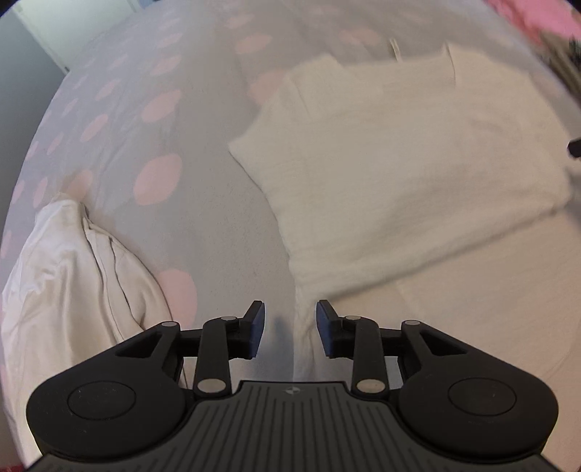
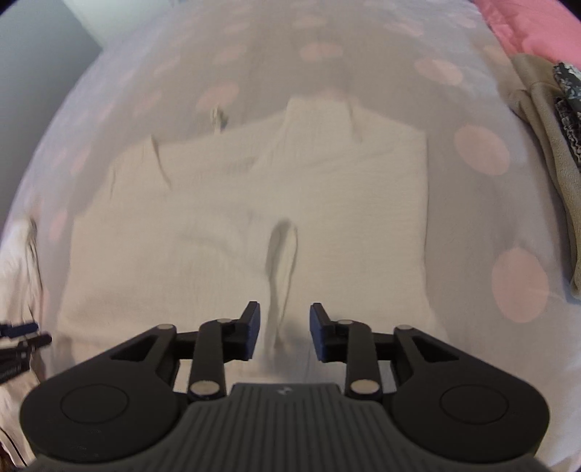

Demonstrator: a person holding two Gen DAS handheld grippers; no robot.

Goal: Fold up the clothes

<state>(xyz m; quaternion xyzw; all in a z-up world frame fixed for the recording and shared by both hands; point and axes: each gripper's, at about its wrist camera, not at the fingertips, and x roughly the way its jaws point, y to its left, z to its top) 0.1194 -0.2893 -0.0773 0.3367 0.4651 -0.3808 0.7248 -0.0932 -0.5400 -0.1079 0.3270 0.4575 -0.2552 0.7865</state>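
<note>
A cream knitted garment lies partly folded on a grey bedsheet with pink dots. My left gripper is open and empty, hovering over the garment's near left edge. In the right wrist view the same garment lies spread out, with a raised fold in its middle. My right gripper is open and empty, just above the garment's near edge, in line with that fold. The left gripper's fingertips show at the left edge of the right wrist view.
A crumpled white cloth lies at the near left. A beige garment and a dark patterned item lie at the far right, with pink bedding behind. A grey wall is at far left.
</note>
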